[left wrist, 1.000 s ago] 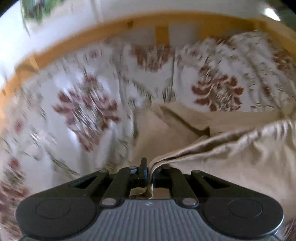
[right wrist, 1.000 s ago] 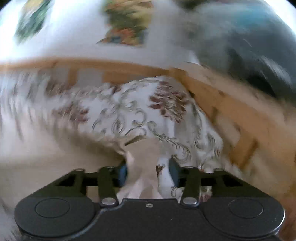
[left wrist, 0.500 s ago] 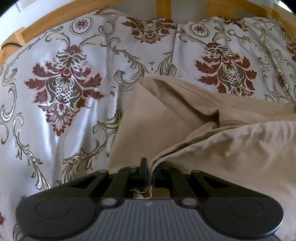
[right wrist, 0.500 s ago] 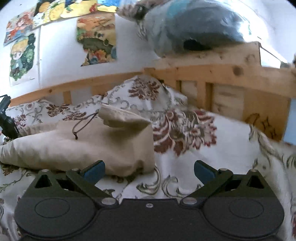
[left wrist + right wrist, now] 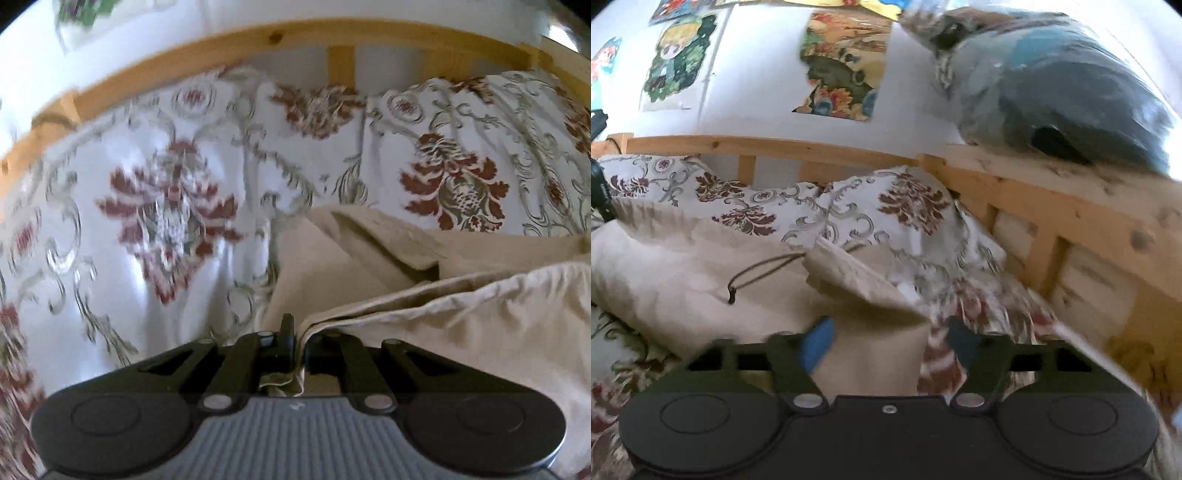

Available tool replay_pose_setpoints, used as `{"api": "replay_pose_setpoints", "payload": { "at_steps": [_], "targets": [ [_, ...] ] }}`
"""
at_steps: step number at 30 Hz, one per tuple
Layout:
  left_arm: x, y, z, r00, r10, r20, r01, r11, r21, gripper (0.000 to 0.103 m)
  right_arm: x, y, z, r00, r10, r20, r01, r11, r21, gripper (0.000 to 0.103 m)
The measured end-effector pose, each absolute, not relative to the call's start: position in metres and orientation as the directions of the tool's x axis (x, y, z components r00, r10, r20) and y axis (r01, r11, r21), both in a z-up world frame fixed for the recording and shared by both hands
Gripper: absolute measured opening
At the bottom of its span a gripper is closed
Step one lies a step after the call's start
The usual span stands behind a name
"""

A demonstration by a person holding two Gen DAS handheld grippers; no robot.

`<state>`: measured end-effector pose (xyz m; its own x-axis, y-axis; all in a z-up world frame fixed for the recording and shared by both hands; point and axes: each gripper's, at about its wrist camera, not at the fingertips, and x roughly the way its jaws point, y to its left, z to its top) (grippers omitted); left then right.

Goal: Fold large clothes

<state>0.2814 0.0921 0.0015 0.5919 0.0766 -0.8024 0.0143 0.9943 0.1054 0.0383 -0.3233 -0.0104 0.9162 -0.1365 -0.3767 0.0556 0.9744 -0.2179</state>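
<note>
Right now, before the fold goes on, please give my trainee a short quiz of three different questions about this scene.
1. True or false: the left gripper is shut on an edge of the beige garment.
2. What lies between the closing jaws of the right gripper? A) a pillow B) a corner of the beige garment C) nothing
3. Fill in: a dark ______ lies across the garment in the right wrist view.

Key
1. True.
2. B; the pads do not yet press on it.
3. Drawstring.

Left claw (image 5: 295,339) clamped, right claw (image 5: 890,343) closing
</note>
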Motion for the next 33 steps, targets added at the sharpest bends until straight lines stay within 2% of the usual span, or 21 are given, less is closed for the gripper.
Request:
{"api": "replay_pose_setpoints", "payload": {
  "at_steps": [2, 6, 8, 11, 12, 13, 14, 15, 16, 19, 21, 24, 25, 29, 30, 33],
  "targets": [
    [0.283, 0.087, 0.001, 0.608, 0.083, -0.790, 0.047, 0.989, 0.140, 0.005, 0.055, -0.323, -0.006, 0.919, -0.135, -0.369, 0.048, 0.971, -0.235, 0.045],
    [0.301, 0.085, -0.019, 0.551, 0.079, -0.831, 0.038, 0.992, 0.119, 0.006, 0.088, -0.330, -0.005, 0.900, -0.146, -0.410, 0.057, 0.973, -0.222, 0.020],
    [0.308, 0.090, -0.030, 0.514, 0.052, -0.856, 0.005, 0.998, 0.064, 0.007, 0.109, -0.337, -0.013, 0.862, -0.194, -0.469, 0.097, 0.970, -0.222, 0.021],
    [0.310, 0.103, -0.035, 0.489, -0.015, -0.872, 0.001, 1.000, -0.016, 0.009, 0.120, -0.340, -0.028, 0.849, -0.241, -0.470, 0.124, 0.956, -0.267, 0.021],
    [0.308, 0.108, -0.031, 0.496, -0.034, -0.867, 0.018, 0.999, -0.030, 0.016, 0.121, -0.339, -0.030, 0.850, -0.244, -0.468, 0.123, 0.954, -0.274, 0.022],
    [0.306, 0.113, -0.027, 0.506, -0.048, -0.861, 0.036, 0.999, -0.034, 0.035, 0.120, -0.337, -0.032, 0.851, -0.246, -0.464, 0.126, 0.953, -0.276, 0.023],
    [0.303, 0.119, -0.022, 0.523, -0.048, -0.851, 0.048, 0.998, -0.027, 0.049, 0.119, -0.337, -0.032, 0.853, -0.244, -0.461, 0.125, 0.954, -0.273, 0.029],
    [0.299, 0.125, -0.017, 0.542, -0.042, -0.839, 0.045, 0.999, -0.020, 0.075, 0.119, -0.337, -0.033, 0.857, -0.238, -0.457, 0.122, 0.955, -0.270, 0.034],
    [0.292, 0.135, -0.010, 0.570, -0.043, -0.821, 0.041, 0.999, -0.023, 0.087, 0.117, -0.335, -0.034, 0.861, -0.236, -0.450, 0.121, 0.955, -0.269, 0.036],
    [0.269, 0.162, 0.005, 0.636, -0.038, -0.771, 0.009, 0.999, -0.042, 0.099, 0.110, -0.331, -0.038, 0.867, -0.235, -0.440, 0.133, 0.959, -0.252, 0.049],
    [0.250, 0.182, 0.011, 0.648, -0.010, -0.762, -0.048, 0.997, -0.053, 0.100, 0.104, -0.329, -0.042, 0.859, -0.238, -0.454, 0.153, 0.964, -0.216, 0.060],
    [0.223, 0.202, 0.006, 0.622, 0.012, -0.783, -0.135, 0.987, -0.092, 0.100, 0.099, -0.323, -0.047, 0.850, -0.249, -0.464, 0.162, 0.962, -0.219, 0.068],
    [0.213, 0.208, 0.001, 0.623, 0.000, -0.783, -0.165, 0.978, -0.132, 0.100, 0.099, -0.320, -0.047, 0.849, -0.257, -0.461, 0.167, 0.959, -0.228, 0.070],
    [0.182, 0.211, -0.018, 0.648, -0.078, -0.757, -0.243, 0.922, -0.303, 0.100, 0.097, -0.313, -0.044, 0.844, -0.320, -0.429, 0.238, 0.942, -0.236, 0.092],
    [0.181, 0.207, -0.022, 0.639, -0.087, -0.764, -0.241, 0.921, -0.307, 0.100, 0.096, -0.311, -0.043, 0.840, -0.347, -0.417, 0.267, 0.933, -0.240, 0.099],
    [0.179, 0.190, -0.028, 0.633, -0.042, -0.773, -0.231, 0.943, -0.240, 0.100, 0.094, -0.302, -0.037, 0.850, -0.388, -0.356, 0.317, 0.917, -0.242, 0.102]
  ]
}}
